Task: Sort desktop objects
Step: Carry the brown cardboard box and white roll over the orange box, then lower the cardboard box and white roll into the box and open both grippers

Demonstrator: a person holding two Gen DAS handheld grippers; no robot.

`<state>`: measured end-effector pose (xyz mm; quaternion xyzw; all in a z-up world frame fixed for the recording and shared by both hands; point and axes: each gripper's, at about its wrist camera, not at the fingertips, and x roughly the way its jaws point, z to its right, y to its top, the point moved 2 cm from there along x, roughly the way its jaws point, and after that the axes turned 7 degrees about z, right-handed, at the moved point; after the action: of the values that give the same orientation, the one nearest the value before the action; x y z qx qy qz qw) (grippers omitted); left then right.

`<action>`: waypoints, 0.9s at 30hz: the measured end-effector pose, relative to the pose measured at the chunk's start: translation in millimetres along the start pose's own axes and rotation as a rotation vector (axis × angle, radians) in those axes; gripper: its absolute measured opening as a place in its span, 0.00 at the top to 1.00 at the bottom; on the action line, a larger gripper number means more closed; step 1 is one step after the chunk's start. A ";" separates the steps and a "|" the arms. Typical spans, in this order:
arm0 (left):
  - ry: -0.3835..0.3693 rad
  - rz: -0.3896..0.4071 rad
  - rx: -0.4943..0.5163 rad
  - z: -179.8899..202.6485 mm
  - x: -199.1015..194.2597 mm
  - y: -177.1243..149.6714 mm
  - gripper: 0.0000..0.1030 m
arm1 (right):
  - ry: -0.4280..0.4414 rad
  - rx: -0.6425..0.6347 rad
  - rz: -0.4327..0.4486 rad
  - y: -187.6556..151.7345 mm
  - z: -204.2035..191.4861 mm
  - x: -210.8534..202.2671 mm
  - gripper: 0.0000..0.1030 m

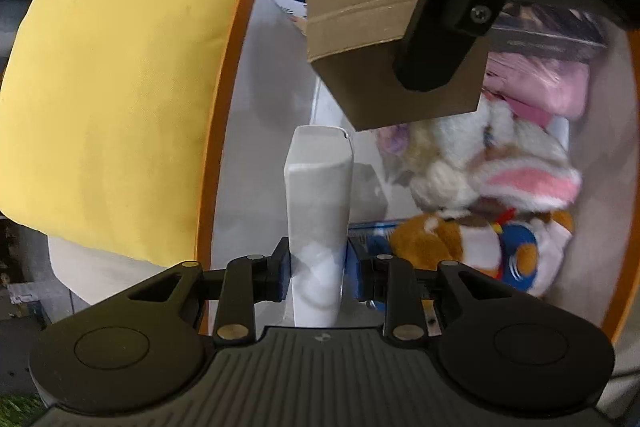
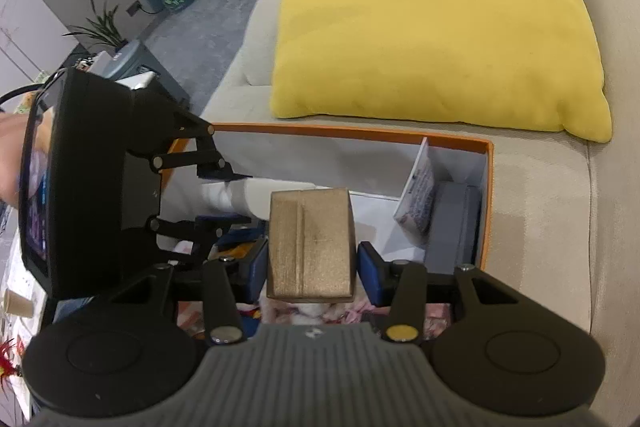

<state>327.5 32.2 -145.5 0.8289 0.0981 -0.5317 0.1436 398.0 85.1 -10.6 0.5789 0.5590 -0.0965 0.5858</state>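
I have the left tool (image 1: 316, 277) clamped on a tall white carton (image 1: 318, 211) and the right tool (image 2: 311, 269) gripping a brown cardboard box (image 2: 310, 245), both above the orange-rimmed storage box (image 2: 486, 195) beside the yellow cushion (image 2: 432, 19).

the open box (image 2: 486, 187) is set on the sofa seat (image 2: 540, 227), with the cushion (image 2: 432, 27) just behind it. the plush toys (image 1: 480, 187) are piled inside the box, packets (image 1: 540, 87) beyond them. above the box, the tall carton (image 1: 318, 211) is held between the left gripper's (image 1: 316, 279) fingers, and the cardboard box (image 2: 310, 247) between the right gripper's (image 2: 312, 267) fingers, beside it.
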 end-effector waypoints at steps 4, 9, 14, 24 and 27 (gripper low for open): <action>-0.020 0.023 -0.047 -2.2 12.0 -0.6 0.69 | -0.087 -0.031 0.027 0.8 1.9 3.2 0.52; -0.001 0.047 -0.094 -0.5 22.3 -4.5 0.68 | -0.145 -0.050 0.021 -1.3 0.9 18.3 0.52; 0.015 0.094 -0.144 -1.8 14.7 -9.6 0.68 | -0.218 -0.066 0.039 -3.2 -1.5 28.4 0.52; 0.039 0.199 -0.244 3.8 -2.1 -16.4 0.68 | -0.251 -0.007 0.046 3.4 -2.5 39.0 0.53; 0.051 0.213 -0.264 4.6 -2.6 -19.5 0.68 | -0.255 0.027 0.051 1.9 2.1 40.3 0.53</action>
<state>316.3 48.9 -147.5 0.8218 0.0821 -0.4746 0.3044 415.0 105.5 -41.0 0.5837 0.4637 -0.1620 0.6466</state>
